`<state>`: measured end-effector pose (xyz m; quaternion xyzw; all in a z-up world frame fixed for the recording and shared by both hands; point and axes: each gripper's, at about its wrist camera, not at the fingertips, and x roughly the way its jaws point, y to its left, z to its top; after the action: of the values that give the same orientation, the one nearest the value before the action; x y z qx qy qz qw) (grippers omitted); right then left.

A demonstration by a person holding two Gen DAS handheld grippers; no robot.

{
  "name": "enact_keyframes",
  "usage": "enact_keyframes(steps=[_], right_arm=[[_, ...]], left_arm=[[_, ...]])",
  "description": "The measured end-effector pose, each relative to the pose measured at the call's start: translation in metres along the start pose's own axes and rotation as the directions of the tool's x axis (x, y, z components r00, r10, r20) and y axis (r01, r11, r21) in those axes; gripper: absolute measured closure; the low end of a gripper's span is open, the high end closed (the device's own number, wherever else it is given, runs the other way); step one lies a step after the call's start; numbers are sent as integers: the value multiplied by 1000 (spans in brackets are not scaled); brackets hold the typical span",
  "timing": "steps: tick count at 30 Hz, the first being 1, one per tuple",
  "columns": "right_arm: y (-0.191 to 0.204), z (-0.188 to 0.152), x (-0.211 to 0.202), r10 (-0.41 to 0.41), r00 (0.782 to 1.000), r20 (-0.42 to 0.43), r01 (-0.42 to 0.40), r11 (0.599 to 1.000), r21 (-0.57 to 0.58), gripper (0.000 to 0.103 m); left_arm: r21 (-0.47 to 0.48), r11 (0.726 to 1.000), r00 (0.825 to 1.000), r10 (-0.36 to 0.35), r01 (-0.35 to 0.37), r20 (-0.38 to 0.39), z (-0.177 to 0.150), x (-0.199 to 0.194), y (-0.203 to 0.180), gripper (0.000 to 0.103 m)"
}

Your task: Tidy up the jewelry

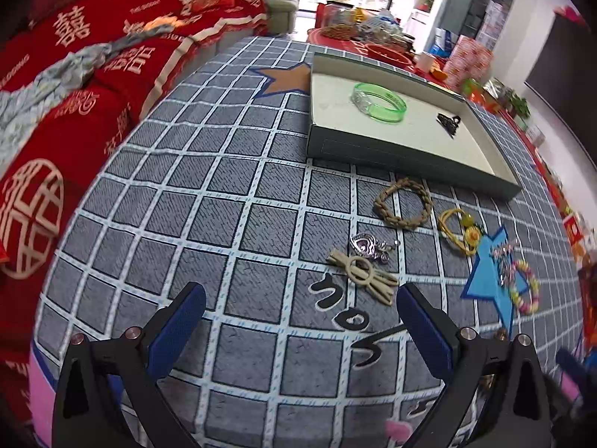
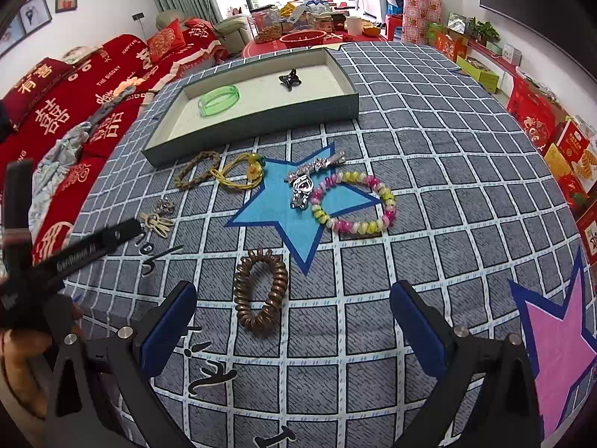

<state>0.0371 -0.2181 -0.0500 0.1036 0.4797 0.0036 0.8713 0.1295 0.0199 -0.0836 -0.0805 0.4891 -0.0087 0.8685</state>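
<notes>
A grey-green tray [image 1: 391, 151] [image 2: 261, 121] holds a green bangle [image 1: 378, 102] [image 2: 219, 100] and a black claw clip [image 1: 449, 122] [image 2: 290, 79]. On the cloth lie a braided ring [image 1: 403, 202] [image 2: 197, 174], a yellow cord charm [image 1: 460, 229] [image 2: 242, 171], a silver heart charm [image 1: 369, 247], a beige clip [image 1: 362, 275] [image 2: 156, 222], a pastel bead bracelet [image 2: 354, 201] [image 1: 524, 291], a silver clip [image 2: 306, 183] and a bronze coil tie [image 2: 261, 295]. My left gripper [image 1: 300, 321] is open, just short of the beige clip. My right gripper [image 2: 293, 321] is open around the coil tie's near end.
A red-covered sofa [image 1: 74, 74] runs along the table's left side. Behind the tray stands a red table with snacks [image 2: 298, 33]. Red boxes [image 2: 559, 138] line the right wall. The left gripper's body [image 2: 74, 254] shows at the right wrist view's left edge.
</notes>
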Motion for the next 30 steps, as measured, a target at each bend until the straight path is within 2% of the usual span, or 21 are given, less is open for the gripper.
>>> enact_keyframes(steps=[13, 17, 19, 23, 26, 29, 30], right_arm=[[13, -11, 26, -64, 998, -10, 64, 997, -33, 0], [12, -12, 33, -72, 997, -16, 72, 997, -23, 0], [12, -12, 36, -76, 997, -21, 76, 997, -18, 0], [17, -15, 38, -108, 994, -13, 107, 993, -42, 3], [25, -18, 38, -137, 991, 2, 136, 987, -82, 10], [30, -20, 36, -146, 989, 17, 147, 982, -115, 27], [31, -20, 35, -145, 989, 19, 146, 982, -119, 29]], left_arm=[[-91, 991, 995, 99, -101, -29, 6, 22, -8, 0], [-65, 988, 990, 136, -138, -29, 6, 26, -16, 0], [-36, 991, 992, 125, -126, -7, 5, 24, -18, 0], [15, 995, 996, 94, -94, 8, 2, 20, -20, 9], [62, 996, 998, 65, -66, 19, 0, 16, -23, 19], [110, 994, 999, 26, -29, 24, -4, 11, -26, 30], [121, 993, 1000, 16, -19, 25, -5, 10, -27, 34]])
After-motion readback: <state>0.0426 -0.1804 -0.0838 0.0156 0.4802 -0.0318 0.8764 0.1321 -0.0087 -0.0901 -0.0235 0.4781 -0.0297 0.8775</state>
